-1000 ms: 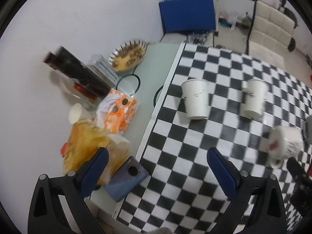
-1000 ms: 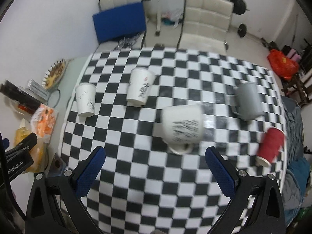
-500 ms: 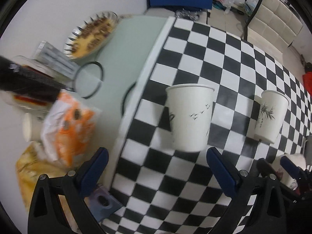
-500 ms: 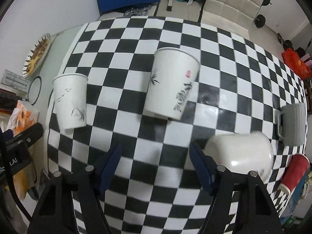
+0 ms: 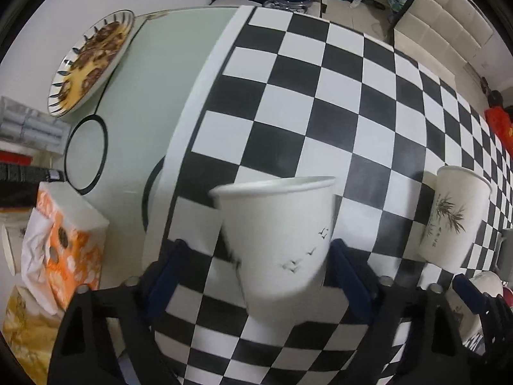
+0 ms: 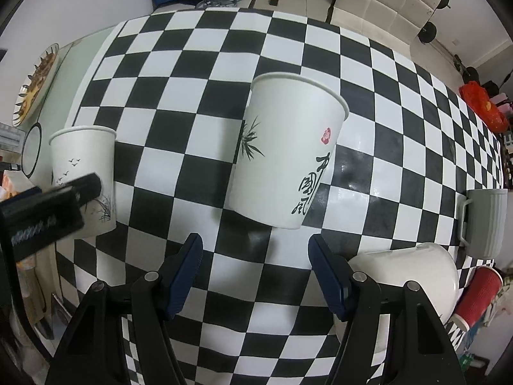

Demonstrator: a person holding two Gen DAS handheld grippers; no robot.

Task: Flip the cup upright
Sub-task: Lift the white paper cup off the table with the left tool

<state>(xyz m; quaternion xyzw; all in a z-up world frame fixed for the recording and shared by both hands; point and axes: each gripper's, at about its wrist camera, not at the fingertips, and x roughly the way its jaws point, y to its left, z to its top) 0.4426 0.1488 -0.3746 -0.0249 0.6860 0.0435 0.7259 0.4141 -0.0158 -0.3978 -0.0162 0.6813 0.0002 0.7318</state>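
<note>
A white paper cup with small birds lies on its side on the checkered cloth, rim away from me. My left gripper is open with its blue fingers on either side of the cup's base end, not touching. The same cup shows at the left of the right wrist view. A second paper cup with bamboo and black calligraphy also lies on its side, rim away. My right gripper is open just short of its base.
A white mug lies on its side at the right, beside a grey mug and a red cup. A plate of food, an orange packet and boxes sit left of the cloth.
Both grippers have moved forward and down toward the paper cups. The left now straddles the bird cup's base; the right has closed in on the bamboo cup and narrowed somewhat.
</note>
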